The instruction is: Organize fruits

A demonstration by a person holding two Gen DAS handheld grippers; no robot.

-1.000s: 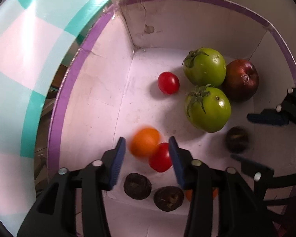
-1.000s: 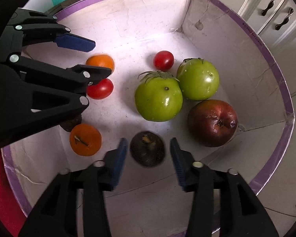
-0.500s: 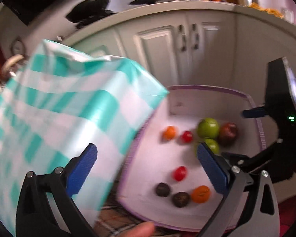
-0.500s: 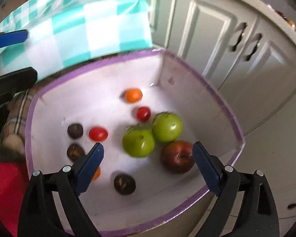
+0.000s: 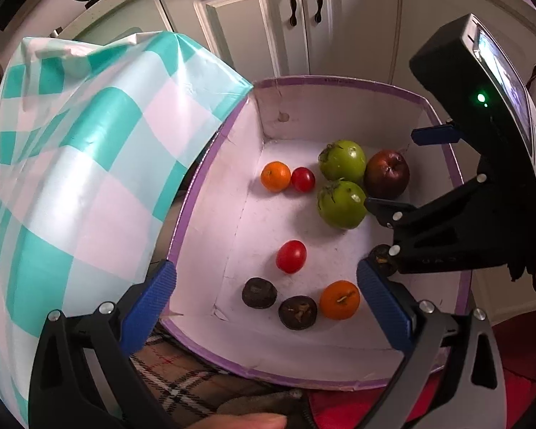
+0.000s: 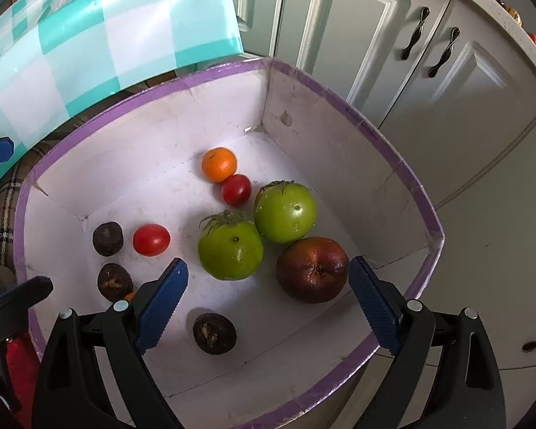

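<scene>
While both the left gripper [image 5: 266, 298] and right gripper [image 6: 268, 302] hang released and empty, the soft red tomato [image 6: 151, 239] left of centre in the box [image 6: 339, 114] wants a gentle pinch across its middle.

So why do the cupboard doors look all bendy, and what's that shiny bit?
Left wrist view: the fisheye lens curves the cupboard doors, and daylight glares on the checked cloth. Right wrist view: same bending at the box rim; the fruit looks sharp, with soft shadows.
</scene>
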